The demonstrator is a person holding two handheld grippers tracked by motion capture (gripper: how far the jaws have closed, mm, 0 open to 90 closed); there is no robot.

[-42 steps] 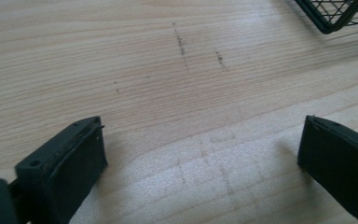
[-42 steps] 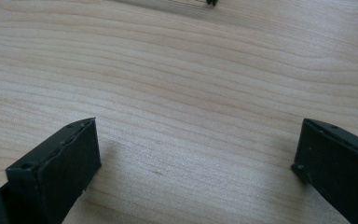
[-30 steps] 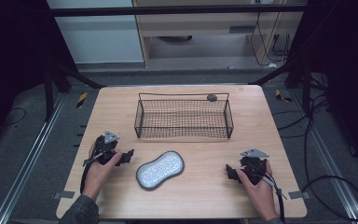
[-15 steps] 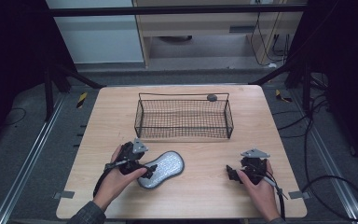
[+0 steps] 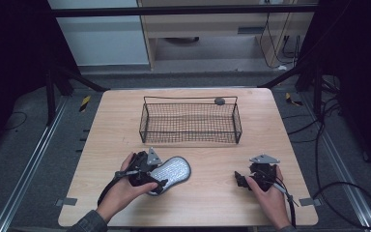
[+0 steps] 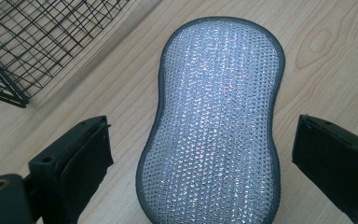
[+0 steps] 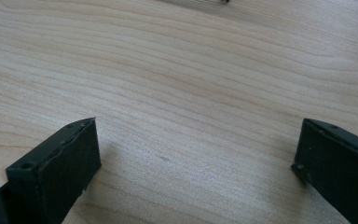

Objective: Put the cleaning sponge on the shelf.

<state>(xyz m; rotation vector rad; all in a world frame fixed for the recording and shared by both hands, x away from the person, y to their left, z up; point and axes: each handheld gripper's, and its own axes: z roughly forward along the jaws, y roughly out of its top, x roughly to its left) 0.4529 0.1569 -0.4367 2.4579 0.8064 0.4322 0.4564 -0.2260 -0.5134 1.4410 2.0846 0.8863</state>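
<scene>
Sponge (image 6: 216, 121), a silver scrubbing pad with a grey rim, lies flat on the table (image 5: 212, 203) between the left gripper's (image 6: 200, 163) wide-apart jaws, its long axis running straight away from them, with the wire basket (image 5: 191, 122) beyond. The right gripper (image 7: 196, 163), also spread, sits well apart over bare wood. No brand or writing can be read.

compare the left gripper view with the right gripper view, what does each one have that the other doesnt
Left gripper view alone: the silvery scrubbing pad with its grey rim, lying flat between the left gripper's open jaws without touching either, and a corner of the black wire basket at upper left.

Right gripper view alone: bare wood between the right gripper's open jaws, nothing there to grasp.

Both: the light wooden table and a pair of black jaws spread wide at the bottom.
</scene>
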